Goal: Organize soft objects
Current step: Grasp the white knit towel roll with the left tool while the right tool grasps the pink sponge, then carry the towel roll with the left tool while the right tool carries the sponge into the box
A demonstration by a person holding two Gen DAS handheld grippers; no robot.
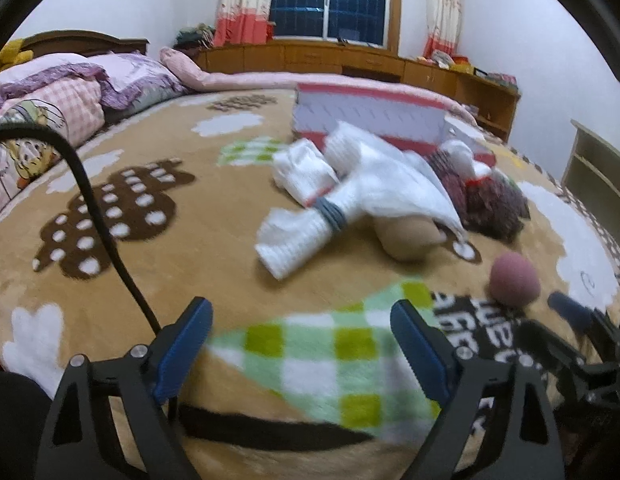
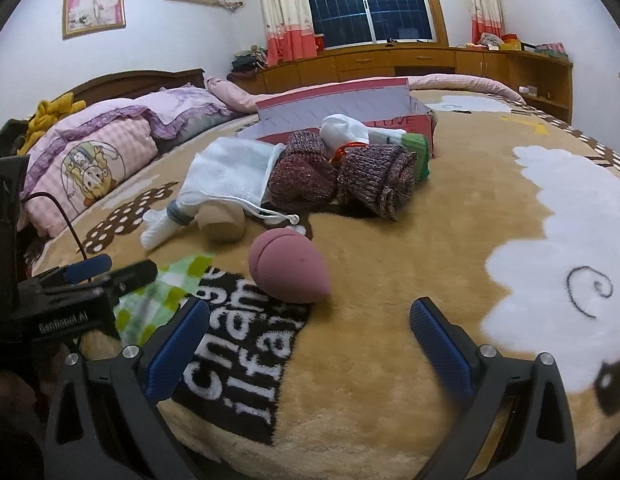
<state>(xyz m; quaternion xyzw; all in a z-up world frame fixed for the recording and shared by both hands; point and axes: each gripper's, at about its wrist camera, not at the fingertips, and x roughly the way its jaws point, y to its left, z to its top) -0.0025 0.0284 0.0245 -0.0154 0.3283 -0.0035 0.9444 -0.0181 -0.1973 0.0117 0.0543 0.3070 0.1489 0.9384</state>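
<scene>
Right wrist | right gripper (image 2: 310,340) jaws apart, empty, near pink sponge (image 2: 288,268) | left gripper (image 1: 302,344) apart, seemingly empty (blurred)

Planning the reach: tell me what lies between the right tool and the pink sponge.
Only bare blanket, with its black lettered patch at the left. The right wrist view shows the right tool open, short of the pink sponge.

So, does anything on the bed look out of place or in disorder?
Yes. The soft things lie in a loose heap in front of the red and white box, not inside it: the white mesh bag, knitted pieces and rolled white socks. The pink egg-shaped sponge lies apart, nearer the open grippers.
</scene>
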